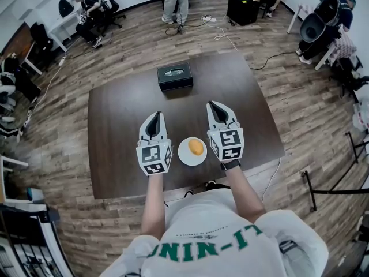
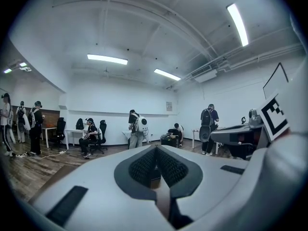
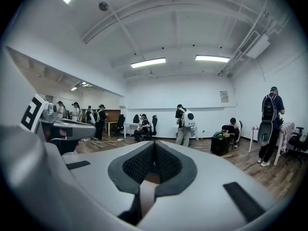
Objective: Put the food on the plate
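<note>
A small orange food item (image 1: pixel 196 147) lies on a white round plate (image 1: pixel 185 156) near the front edge of the dark brown table (image 1: pixel 121 131). My left gripper (image 1: pixel 153 117) is held just left of the plate and my right gripper (image 1: pixel 214 107) just right of it, both pointing away from me above the tabletop. Both pairs of jaws are shut with nothing between the pads, as the left gripper view (image 2: pixel 155 163) and the right gripper view (image 3: pixel 154 160) show. Neither gripper touches the plate or the food.
A black box (image 1: pixel 174 76) with a pale oval on its lid stands at the table's far middle. Several people, chairs and desks stand around the room's far side, on the wooden floor. Cables run across the floor beyond the table.
</note>
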The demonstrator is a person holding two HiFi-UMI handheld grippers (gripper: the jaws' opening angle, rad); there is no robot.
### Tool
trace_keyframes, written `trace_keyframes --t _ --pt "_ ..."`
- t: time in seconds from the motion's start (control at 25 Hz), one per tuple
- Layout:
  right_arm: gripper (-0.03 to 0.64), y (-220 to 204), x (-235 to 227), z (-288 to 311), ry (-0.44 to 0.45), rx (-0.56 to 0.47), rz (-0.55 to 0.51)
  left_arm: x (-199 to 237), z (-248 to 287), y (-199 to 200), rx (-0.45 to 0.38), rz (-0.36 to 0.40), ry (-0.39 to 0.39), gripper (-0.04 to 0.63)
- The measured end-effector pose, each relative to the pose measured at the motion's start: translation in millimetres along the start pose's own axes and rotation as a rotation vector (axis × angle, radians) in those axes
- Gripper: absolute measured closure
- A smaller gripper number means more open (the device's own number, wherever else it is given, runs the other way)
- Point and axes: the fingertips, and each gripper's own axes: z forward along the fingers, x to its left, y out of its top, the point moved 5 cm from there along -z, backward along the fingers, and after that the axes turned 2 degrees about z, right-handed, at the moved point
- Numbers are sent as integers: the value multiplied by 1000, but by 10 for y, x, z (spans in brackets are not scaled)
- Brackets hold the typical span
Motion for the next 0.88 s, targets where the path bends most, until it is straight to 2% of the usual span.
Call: trace_keyframes --t 0.88 --pt "601 -108 87 -10 56 21 43 -49 -64 -175 38 2 1 583"
